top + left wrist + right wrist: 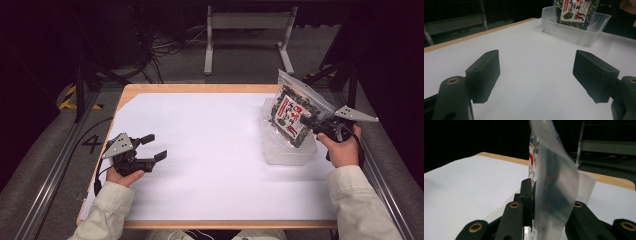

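— Two grippers are in our hands. What does our right gripper (311,121) have?

— Its fingers are clenched on a clear snack bag (295,111) with a red-and-white label and dark contents. In the right gripper view the bag's clear edge (554,190) rises between the two black fingers, pinched tight.

— Where is the bag on the counter (210,150)?

— We hold it upright and tilted at the far right side, its lower end down in a clear plastic tub (287,152). The tub stands on the white sheet covering the counter, just beside our right hand (344,150).

— And our left gripper (152,147)?

— Its fingers are spread wide with nothing between them. We hold it low at the near left side of the counter, well apart from the tub. In the left gripper view the two black fingers (485,75) frame bare white sheet, with the tub (576,28) and the bag (574,11) far ahead.
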`<act>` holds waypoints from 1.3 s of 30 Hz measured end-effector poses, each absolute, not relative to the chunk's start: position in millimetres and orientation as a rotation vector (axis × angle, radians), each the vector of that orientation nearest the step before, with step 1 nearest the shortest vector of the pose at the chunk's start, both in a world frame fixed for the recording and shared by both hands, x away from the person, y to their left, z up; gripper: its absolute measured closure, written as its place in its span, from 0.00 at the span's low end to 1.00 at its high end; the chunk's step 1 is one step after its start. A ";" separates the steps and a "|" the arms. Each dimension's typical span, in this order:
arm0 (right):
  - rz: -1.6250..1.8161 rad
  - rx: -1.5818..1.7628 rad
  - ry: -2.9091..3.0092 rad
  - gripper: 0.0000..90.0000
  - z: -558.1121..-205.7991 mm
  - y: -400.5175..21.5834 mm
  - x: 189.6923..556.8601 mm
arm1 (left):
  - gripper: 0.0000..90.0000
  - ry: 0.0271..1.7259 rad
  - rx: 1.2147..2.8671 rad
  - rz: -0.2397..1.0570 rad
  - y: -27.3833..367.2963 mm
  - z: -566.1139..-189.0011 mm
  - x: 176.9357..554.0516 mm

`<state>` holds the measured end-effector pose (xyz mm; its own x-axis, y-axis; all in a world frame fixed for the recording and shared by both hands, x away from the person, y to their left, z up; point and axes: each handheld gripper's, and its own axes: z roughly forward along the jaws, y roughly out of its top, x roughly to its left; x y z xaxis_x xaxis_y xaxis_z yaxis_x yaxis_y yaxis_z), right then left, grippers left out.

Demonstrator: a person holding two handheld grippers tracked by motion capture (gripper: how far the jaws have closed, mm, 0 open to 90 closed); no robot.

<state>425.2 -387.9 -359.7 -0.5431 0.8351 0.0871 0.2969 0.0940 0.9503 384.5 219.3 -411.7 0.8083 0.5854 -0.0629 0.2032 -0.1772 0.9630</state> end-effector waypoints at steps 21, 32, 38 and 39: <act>1.523 1.101 1.793 0.43 -348.0 -400.4 403.9 | 0.25 0.608 1.750 0.375 217.4 -411.3 382.3; 1.460 1.023 1.768 0.34 -335.1 -402.1 369.5 | 0.25 0.587 1.760 0.378 216.9 -408.5 371.1; 1.437 0.978 1.767 0.33 -329.3 -396.2 343.5 | 0.25 0.572 1.767 0.383 217.2 -404.6 361.5; 1.446 0.973 1.762 0.32 -328.8 -395.4 339.3 | 0.24 0.569 1.773 0.385 217.4 -404.2 360.0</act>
